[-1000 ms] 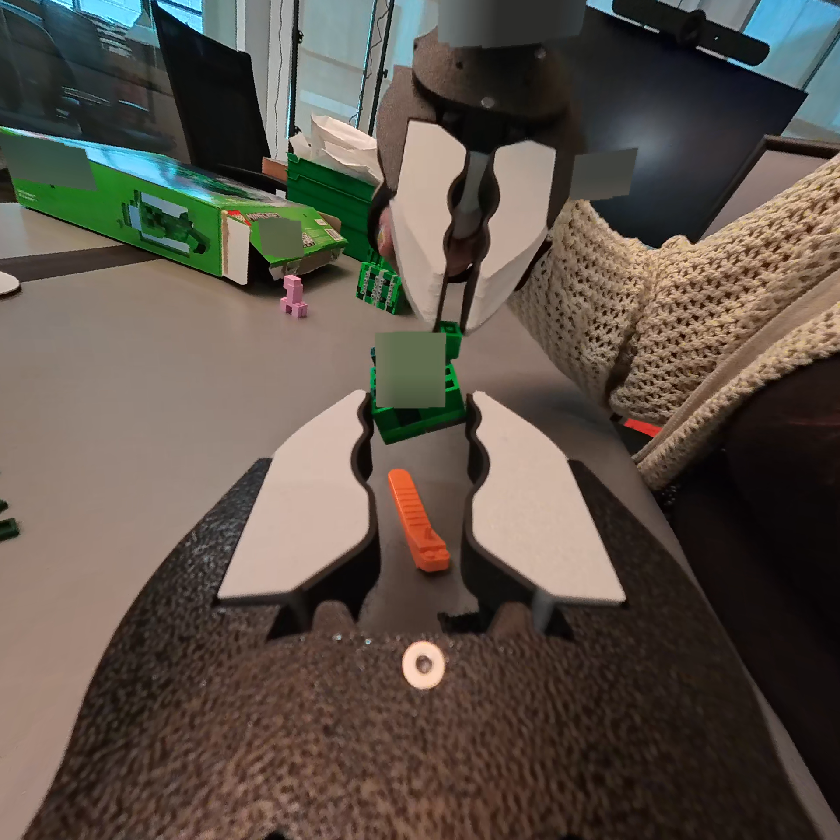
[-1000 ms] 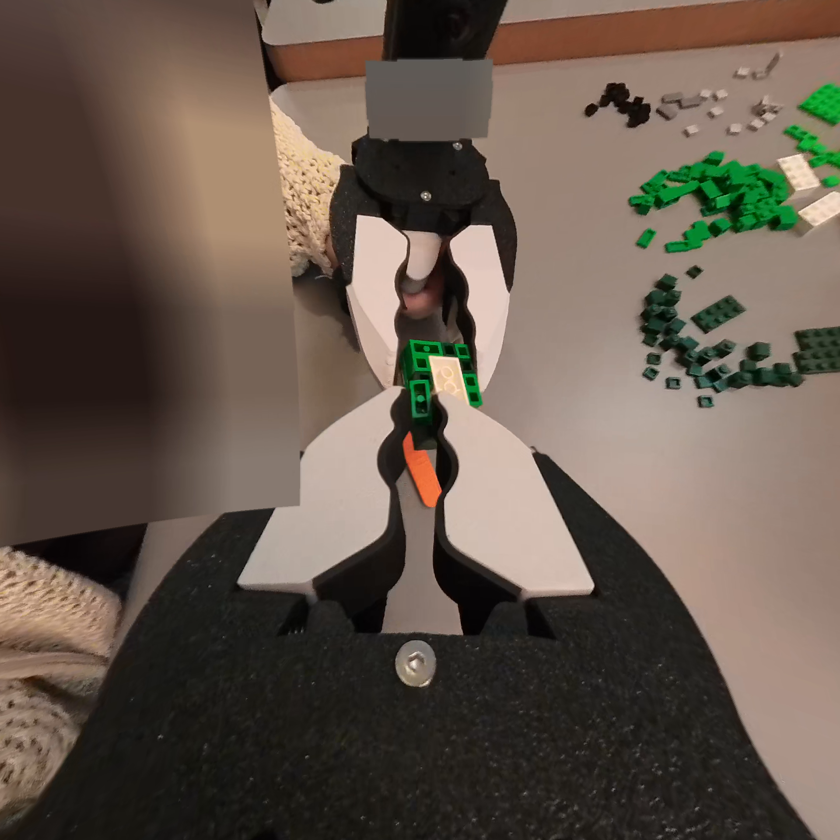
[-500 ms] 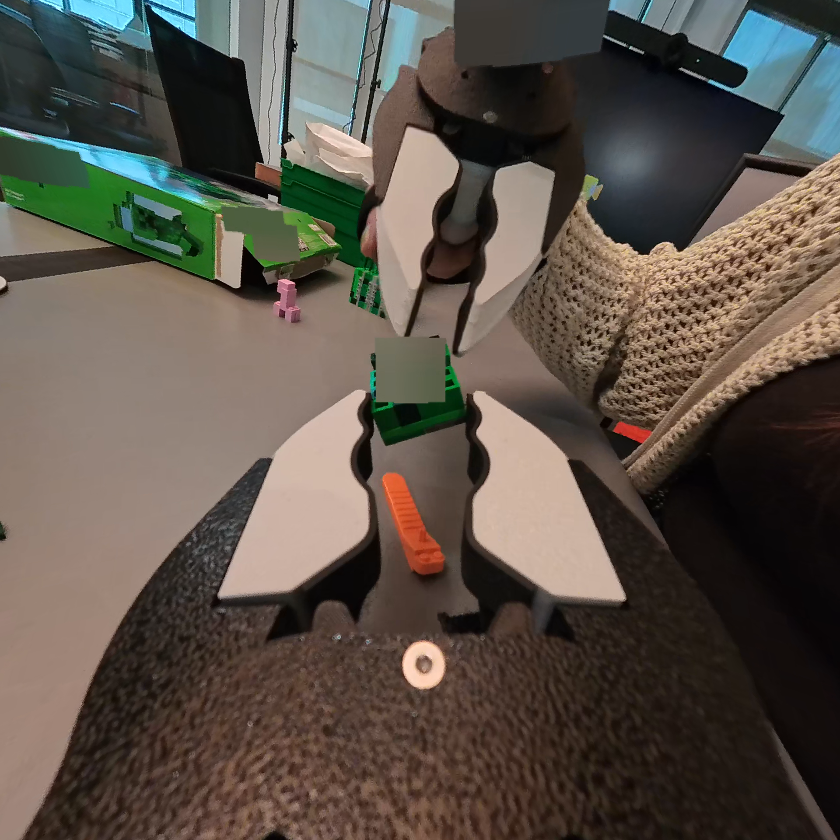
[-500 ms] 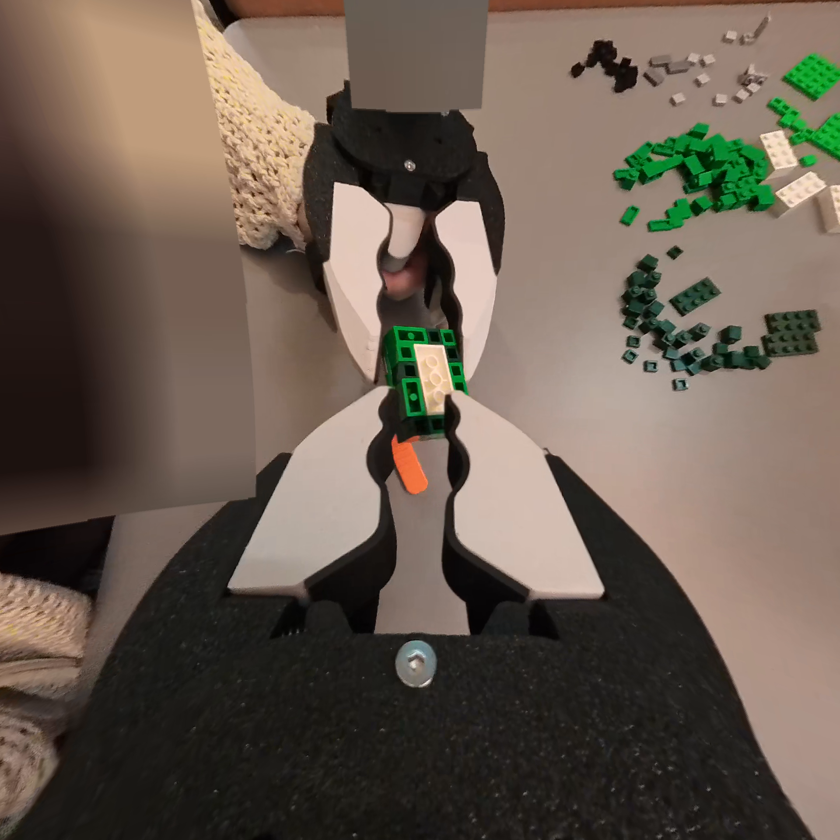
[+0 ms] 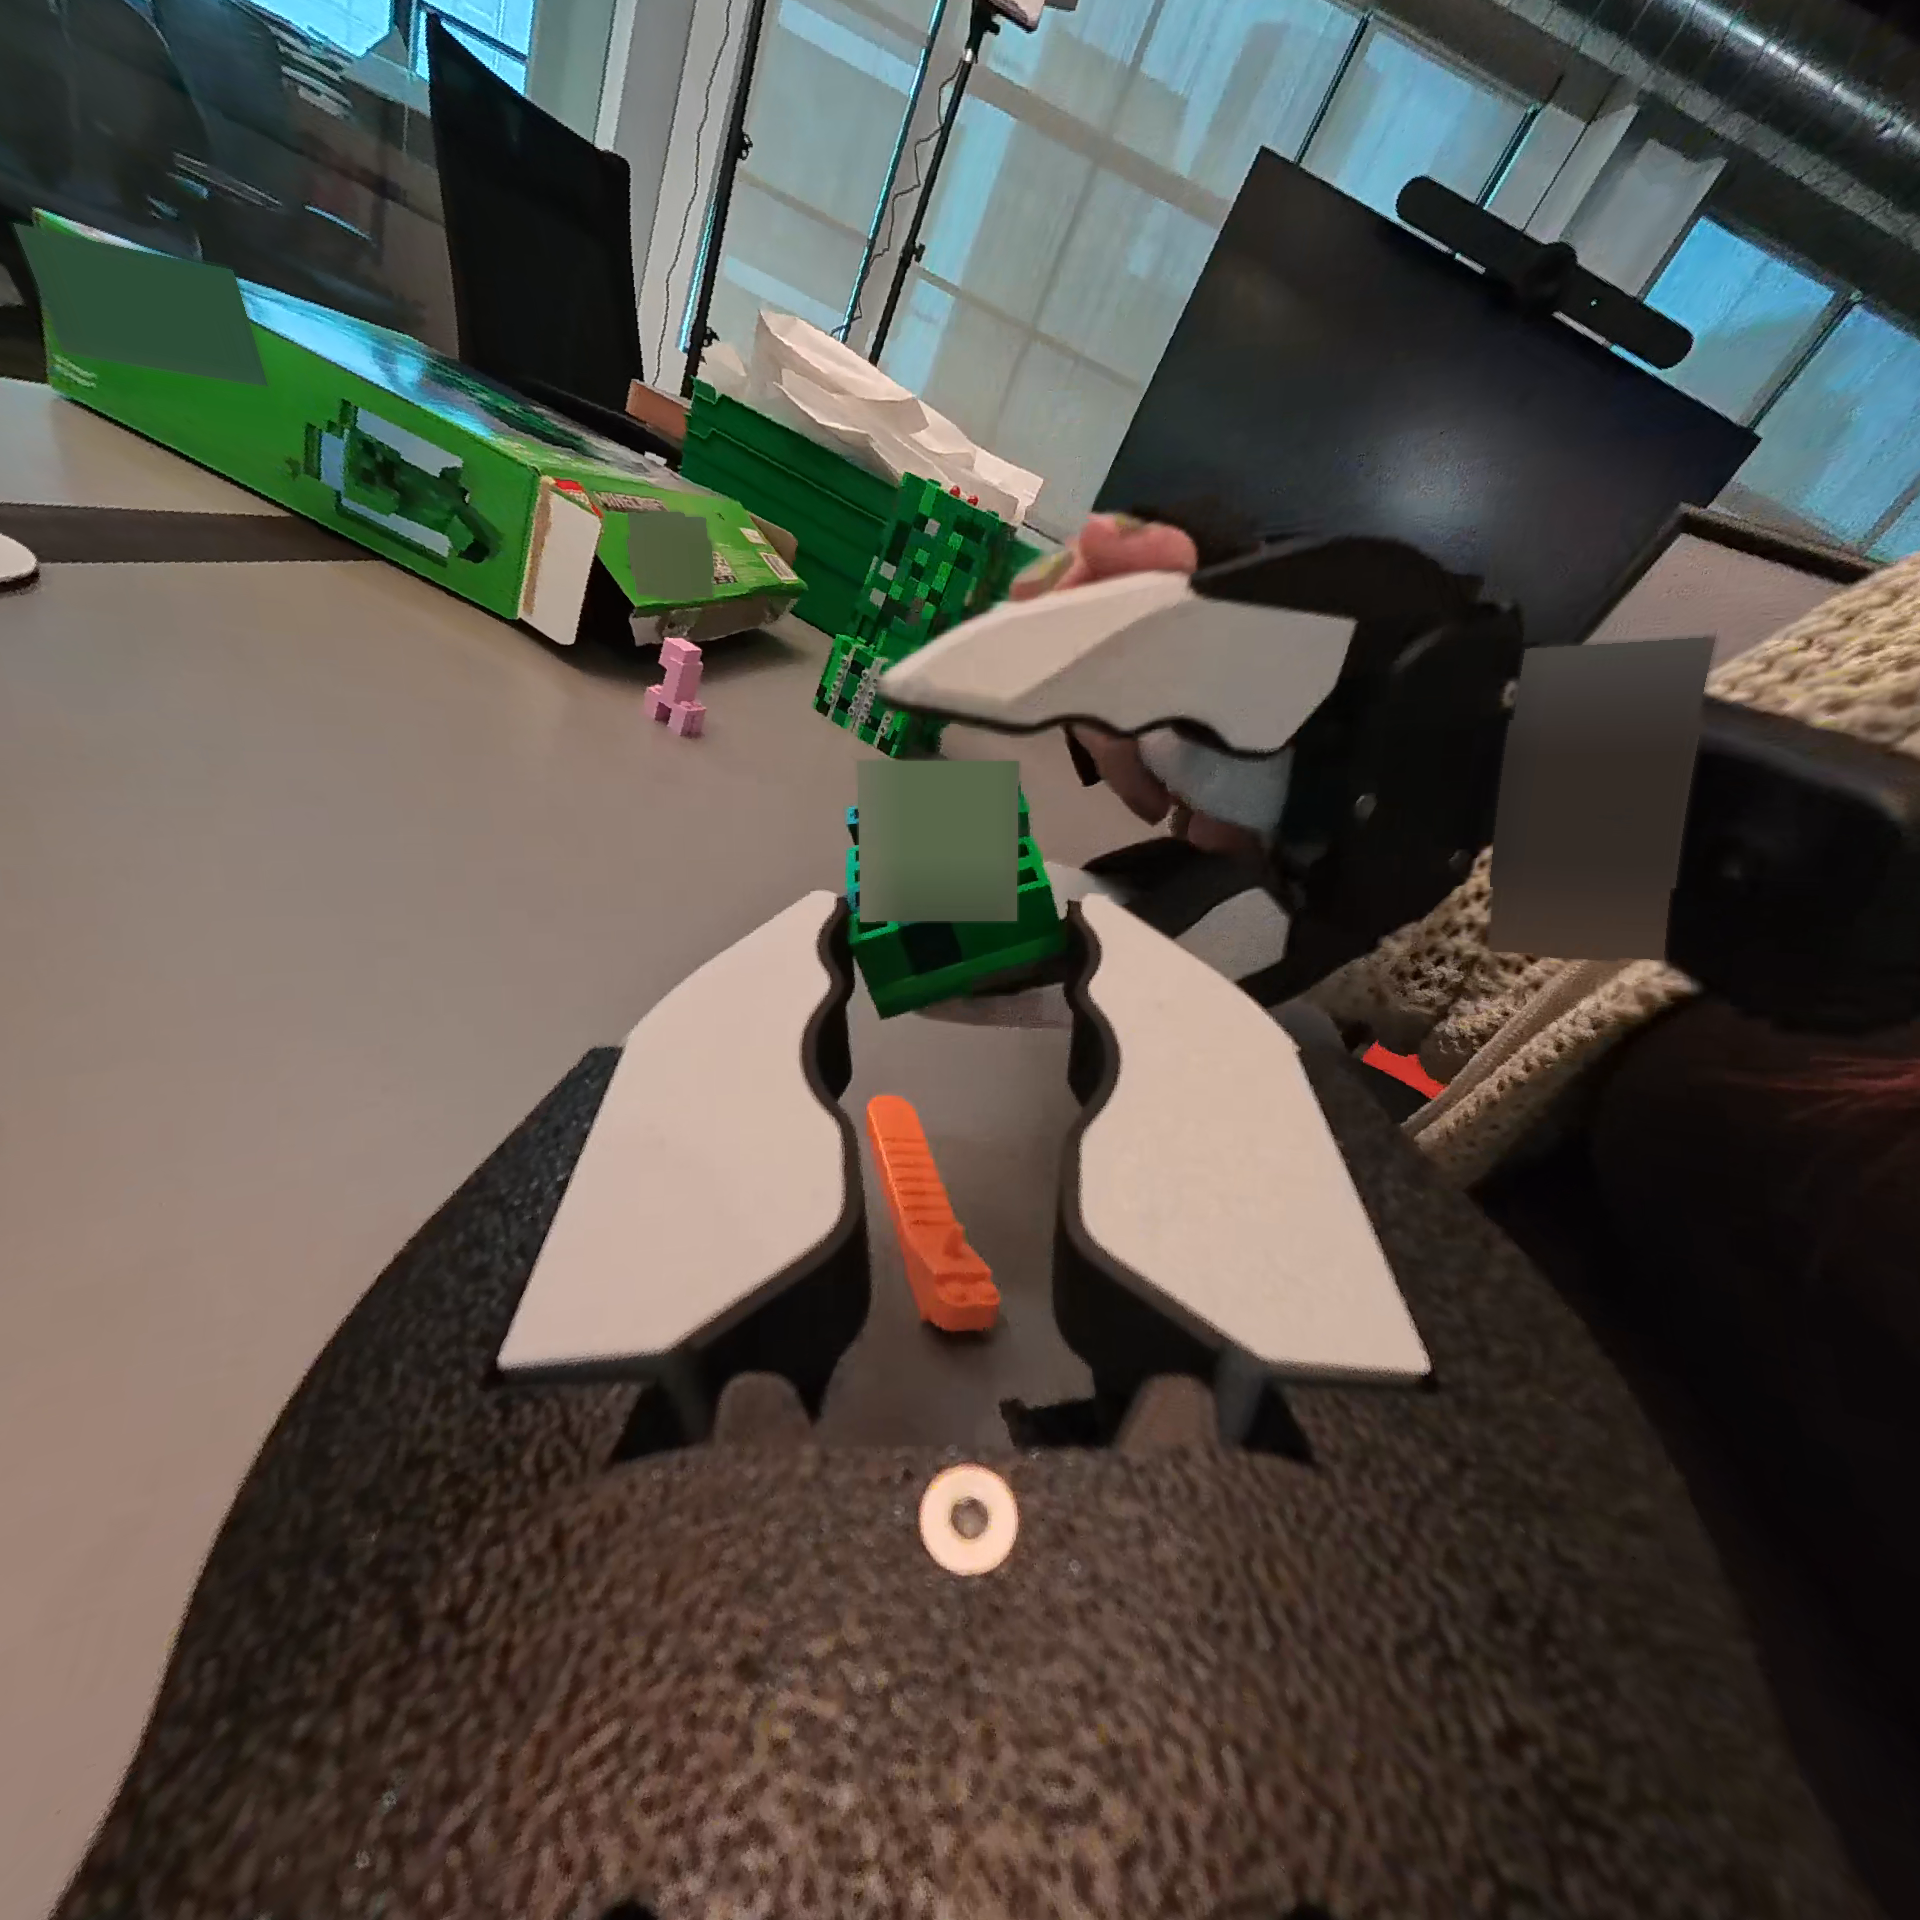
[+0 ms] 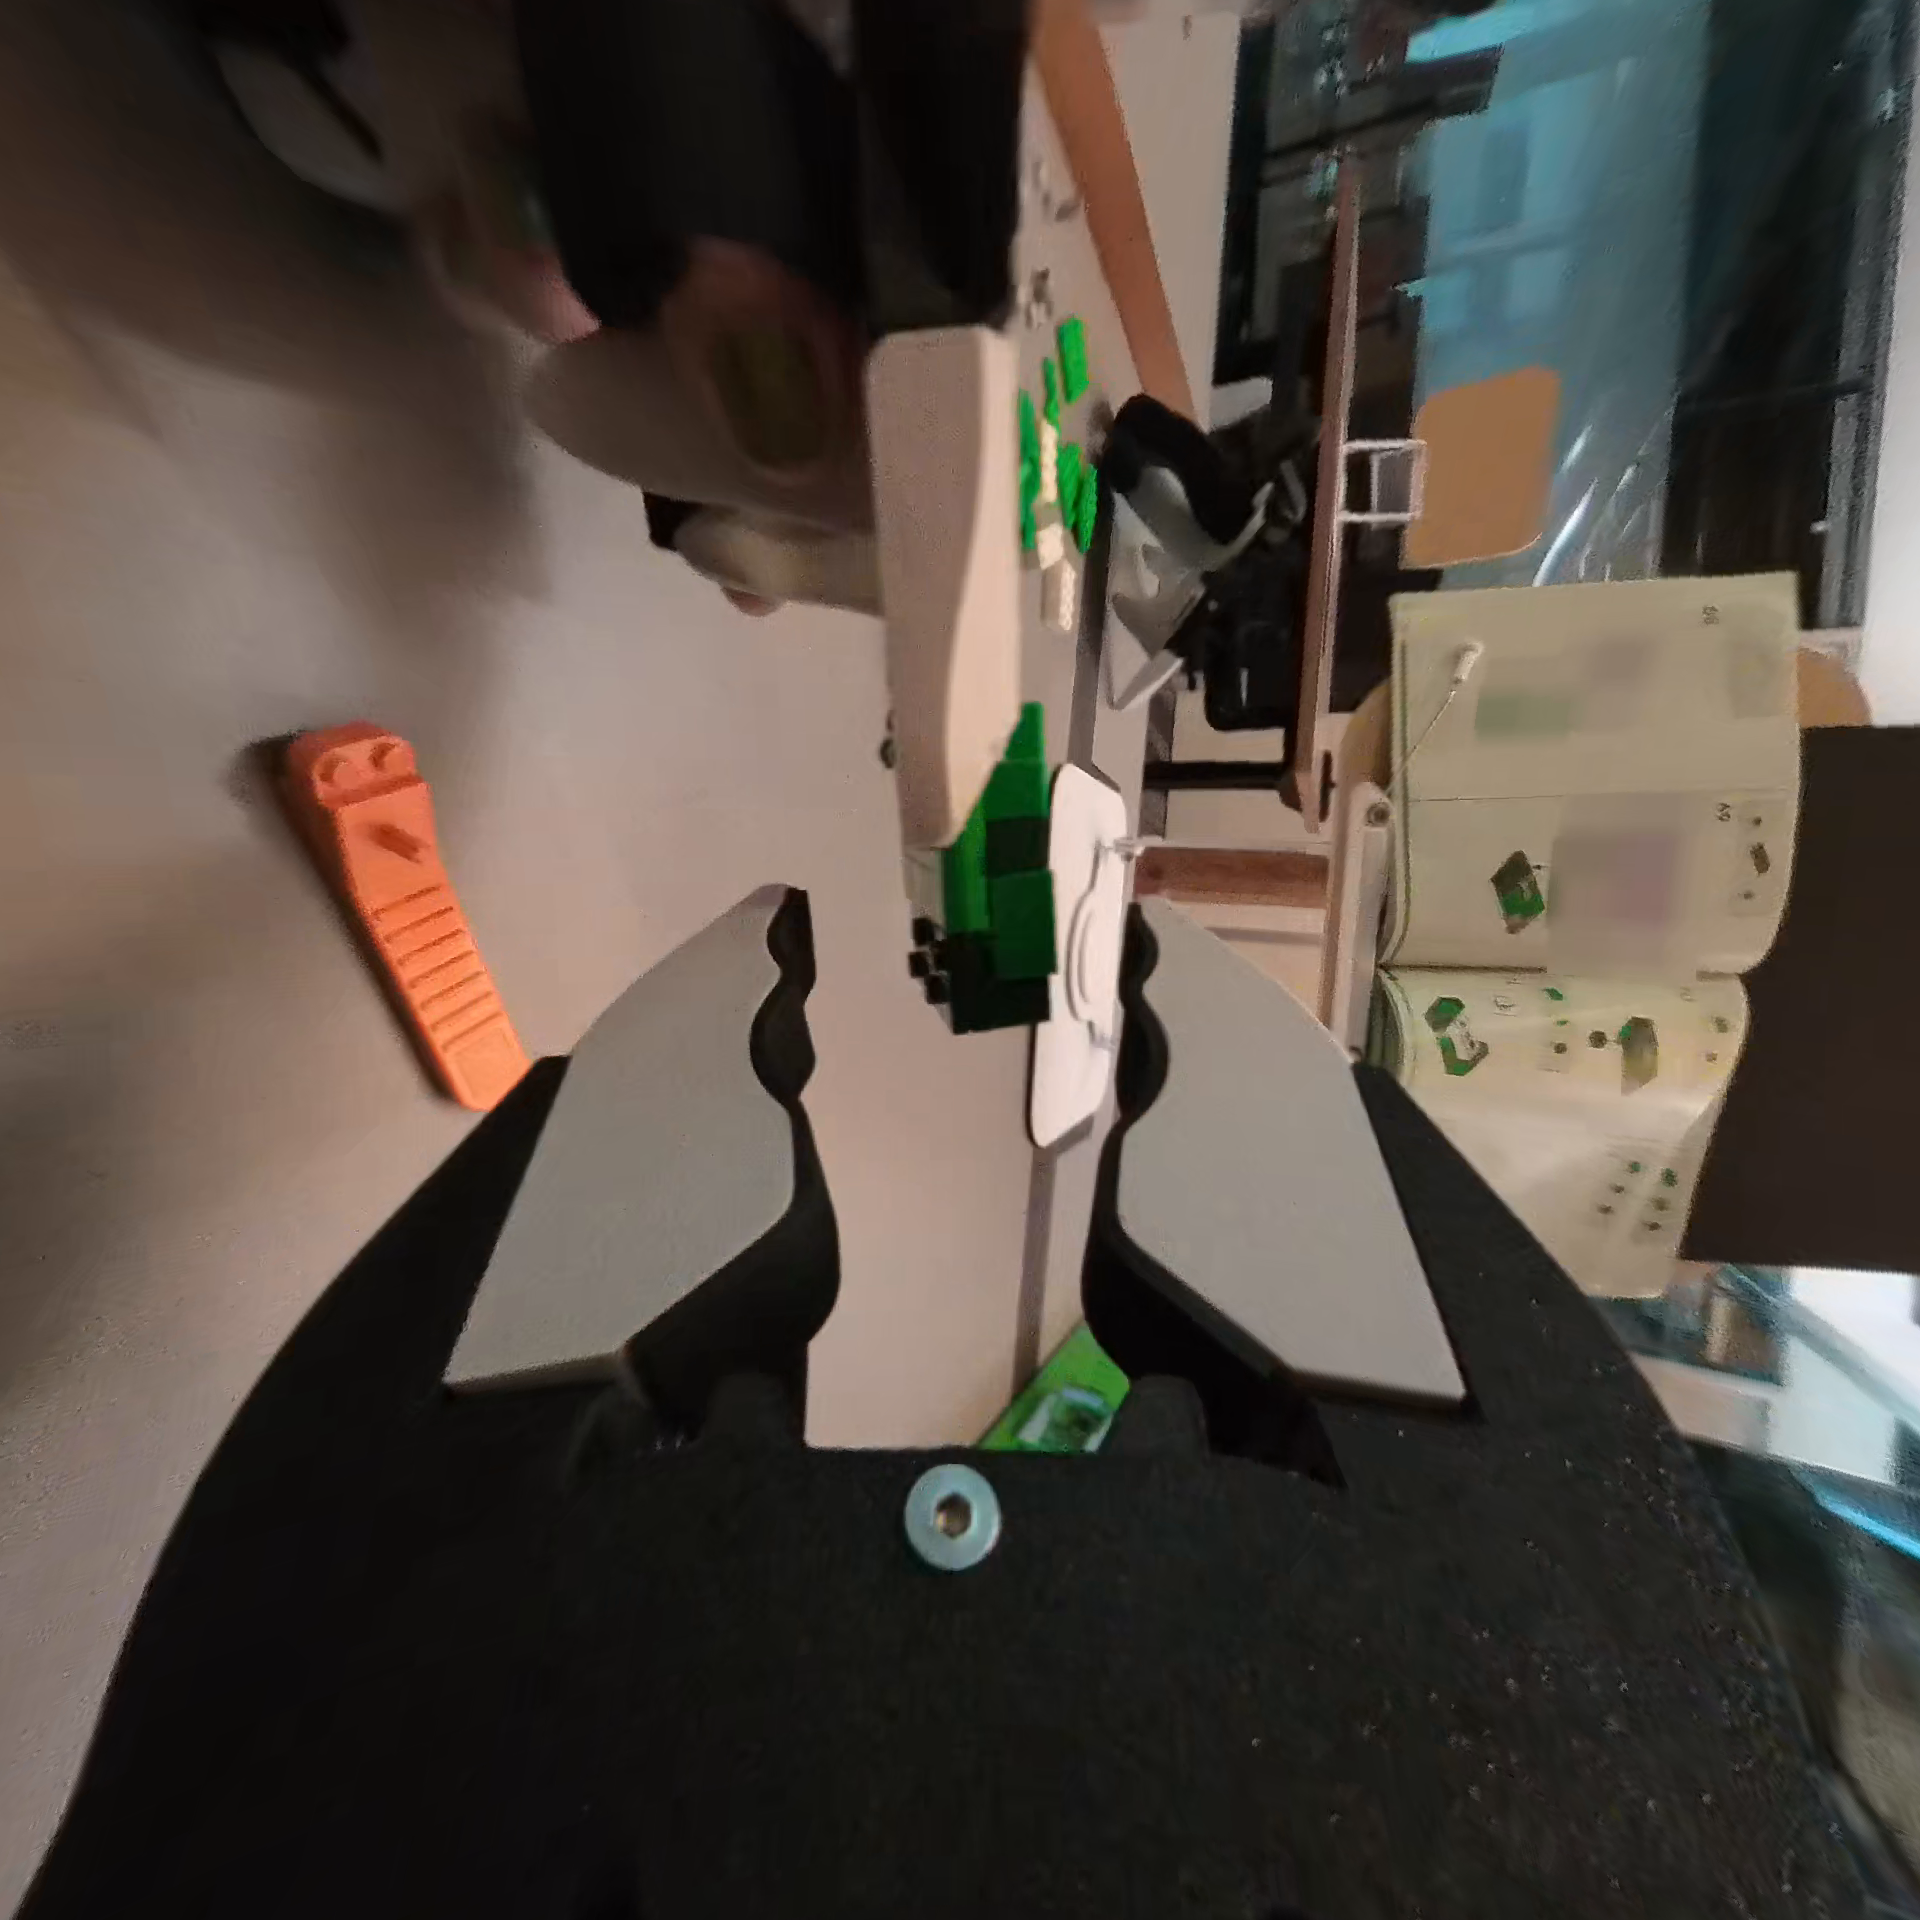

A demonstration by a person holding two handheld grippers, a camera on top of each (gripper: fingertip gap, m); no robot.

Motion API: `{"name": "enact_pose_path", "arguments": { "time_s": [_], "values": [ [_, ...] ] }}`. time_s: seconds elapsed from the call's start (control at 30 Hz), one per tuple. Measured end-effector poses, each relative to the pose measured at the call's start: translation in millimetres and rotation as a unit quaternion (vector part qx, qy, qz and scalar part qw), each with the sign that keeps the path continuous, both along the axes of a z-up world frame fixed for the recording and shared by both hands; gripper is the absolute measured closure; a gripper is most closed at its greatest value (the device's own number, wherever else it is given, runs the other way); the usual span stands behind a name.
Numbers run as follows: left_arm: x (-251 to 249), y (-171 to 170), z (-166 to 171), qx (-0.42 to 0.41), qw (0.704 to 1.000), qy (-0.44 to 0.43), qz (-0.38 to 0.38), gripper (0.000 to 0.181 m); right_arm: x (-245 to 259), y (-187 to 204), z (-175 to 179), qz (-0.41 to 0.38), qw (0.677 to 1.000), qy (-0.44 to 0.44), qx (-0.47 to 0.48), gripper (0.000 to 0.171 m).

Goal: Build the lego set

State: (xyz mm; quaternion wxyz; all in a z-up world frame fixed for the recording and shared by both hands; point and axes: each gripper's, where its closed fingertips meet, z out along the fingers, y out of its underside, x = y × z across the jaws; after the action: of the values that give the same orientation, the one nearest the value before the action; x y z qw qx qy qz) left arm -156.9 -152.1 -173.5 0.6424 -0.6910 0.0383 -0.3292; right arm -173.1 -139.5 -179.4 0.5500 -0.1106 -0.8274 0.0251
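My left gripper (image 5: 956, 914) is shut on a small green lego block (image 5: 961, 961) and holds it a little above the grey table (image 5: 312, 935). A blur patch covers the block's top. My right gripper (image 6: 961, 920) is open and rolled onto its side. It comes in from the right in the left wrist view (image 5: 982, 779), with one finger above the block and one below. In the right wrist view the block (image 6: 1003, 914) sits between its open tips, nearer the right one, beside a left finger (image 6: 935, 582). An orange brick separator (image 5: 930, 1216) lies on the table beneath.
A green set box (image 5: 395, 468), a pink figure (image 5: 677, 698) and a tall green built model (image 5: 914, 613) stand at the back. Loose green and white bricks (image 6: 1060, 457) and an open instruction booklet (image 6: 1558, 935) lie beyond. A knitted sleeve (image 5: 1507, 997) is on the right.
My right gripper has opened wide and rolled a quarter turn, from pointing down over the block to straddling it from the side. My left gripper still holds the block.
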Motion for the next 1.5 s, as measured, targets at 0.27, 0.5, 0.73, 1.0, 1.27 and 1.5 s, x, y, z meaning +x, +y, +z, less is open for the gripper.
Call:
{"name": "enact_pose_path", "arguments": {
  "time_s": [0.27,0.5,0.73,1.0,1.27,1.5],
  "values": [
    [0.6,0.0,-0.3,-0.001,1.0,0.0,-0.002,0.143,-10.0,7.5,0.2,-0.021,0.995,0.022,0.098,0.123],
    [0.7,0.1,-0.6,-0.002,1.0,0.0,-0.003,0.143,-13.1,11.4,-3.5,-0.033,0.992,0.014,0.124,0.131],
    [1.0,0.0,-0.8,-0.003,1.0,-0.001,-0.005,0.143,-15.4,11.9,-2.0,-0.035,0.99,0.016,0.133,0.131],
    [2.1,-0.1,-1.0,-0.003,1.0,-0.001,-0.008,0.143,-15.4,12.9,-2.8,-0.038,0.99,0.012,0.136,0.135],
    [2.4,-0.1,-0.9,-0.003,1.0,-0.001,-0.009,0.143,-17.1,15.1,-1.3,-0.045,0.991,0.002,0.123,0.123],
    [4.0,-0.3,-0.7,-0.003,1.0,-0.002,-0.013,0.143,-17.1,15.5,-7.0,-0.042,0.989,-0.003,0.141,0.132]
  ]
}}
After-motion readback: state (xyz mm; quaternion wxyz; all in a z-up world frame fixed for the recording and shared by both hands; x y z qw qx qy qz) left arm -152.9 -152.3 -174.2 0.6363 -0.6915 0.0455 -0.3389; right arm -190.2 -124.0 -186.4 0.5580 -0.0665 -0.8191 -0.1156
